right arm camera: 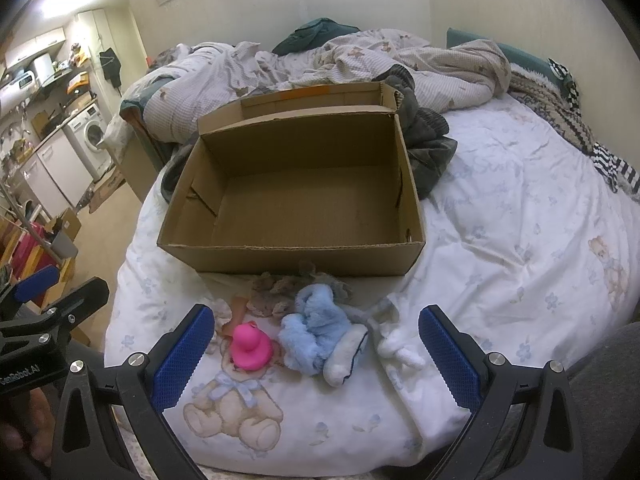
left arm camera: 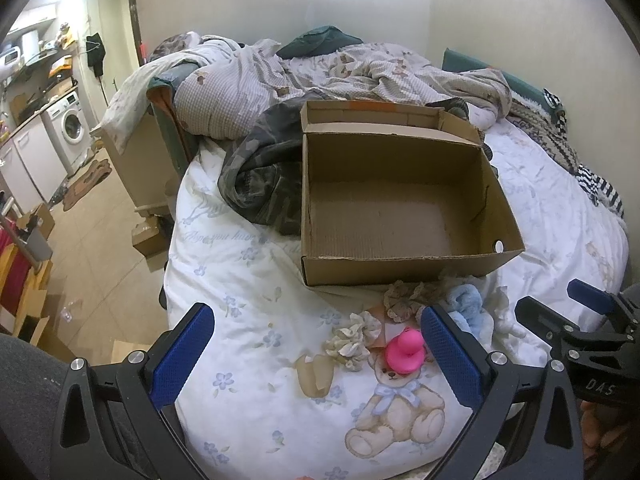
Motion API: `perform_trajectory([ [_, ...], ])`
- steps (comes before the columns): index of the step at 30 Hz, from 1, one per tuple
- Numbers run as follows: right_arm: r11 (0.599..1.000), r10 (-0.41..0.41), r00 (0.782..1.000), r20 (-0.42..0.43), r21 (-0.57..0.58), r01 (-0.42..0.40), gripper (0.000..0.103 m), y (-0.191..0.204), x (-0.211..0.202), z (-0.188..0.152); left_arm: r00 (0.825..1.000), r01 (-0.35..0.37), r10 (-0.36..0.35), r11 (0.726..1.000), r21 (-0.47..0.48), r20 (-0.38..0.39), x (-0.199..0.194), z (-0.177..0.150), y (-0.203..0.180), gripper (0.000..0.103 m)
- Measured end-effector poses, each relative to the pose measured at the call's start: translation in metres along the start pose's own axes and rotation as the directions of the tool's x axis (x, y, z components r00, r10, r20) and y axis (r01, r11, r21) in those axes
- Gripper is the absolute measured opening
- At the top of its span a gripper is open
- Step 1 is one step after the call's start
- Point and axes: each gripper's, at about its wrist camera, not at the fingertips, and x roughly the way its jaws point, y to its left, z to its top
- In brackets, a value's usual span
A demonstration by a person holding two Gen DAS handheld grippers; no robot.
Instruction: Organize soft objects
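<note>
Lying between the right gripper's [right arm camera: 316, 344] spread fingers, a pink duck [right arm camera: 251, 347]; left gripper [left arm camera: 318, 344] likewise spread.

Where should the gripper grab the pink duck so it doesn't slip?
Grab the pink duck around its wide lower body, not its small round head. It sits upright on the bedsheet, facing away toward the cardboard box. Probably best to come straight down from above with the open right gripper, one finger on each flank. The blue plush toy crowds its right side, so stay narrow.
</note>
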Motion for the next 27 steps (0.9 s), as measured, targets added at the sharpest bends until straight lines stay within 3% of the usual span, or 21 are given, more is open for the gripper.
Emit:
perform_trajectory([
  [27,1.000,0.001,1.000,-0.004,0.002,-0.001,0.103,-0.0003,-0.0003,0.0002,1.000,0.005,-0.005,1.000,0.000,0.001,-0.0016,0.0031,-0.0027,0.103],
])
